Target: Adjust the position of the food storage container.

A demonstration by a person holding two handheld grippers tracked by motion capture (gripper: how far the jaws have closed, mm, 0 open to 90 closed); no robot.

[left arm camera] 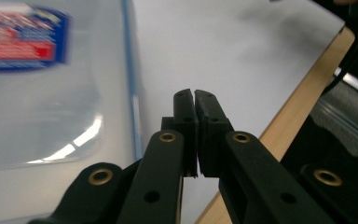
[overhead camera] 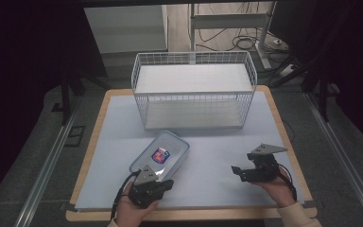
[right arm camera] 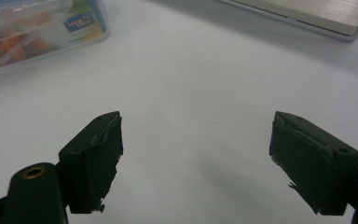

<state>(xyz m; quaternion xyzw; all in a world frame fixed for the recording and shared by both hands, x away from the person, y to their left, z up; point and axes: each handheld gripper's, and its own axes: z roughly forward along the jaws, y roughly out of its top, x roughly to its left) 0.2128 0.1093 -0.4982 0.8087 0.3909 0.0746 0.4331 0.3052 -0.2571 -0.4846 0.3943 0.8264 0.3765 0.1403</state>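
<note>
A clear plastic food box (overhead camera: 161,153) with a blue-rimmed lid and a red and blue label lies on the pale mat, left of the middle. My left gripper (overhead camera: 168,182) is at the box's near end, jaws shut with nothing between them. In the left gripper view the shut fingertips (left arm camera: 195,94) hover over the mat just right of the box lid (left arm camera: 51,93). My right gripper (overhead camera: 237,172) rests at the right of the mat, pointing left, open and empty (right arm camera: 196,135). The box (right arm camera: 28,28) shows far off at upper left in the right gripper view.
A white wire basket (overhead camera: 194,90) stands at the back of the table, and its base (right arm camera: 317,14) shows in the right gripper view. The wooden table edge (left arm camera: 298,107) runs close to the right of my left gripper. Bare mat (overhead camera: 208,151) lies between the two grippers.
</note>
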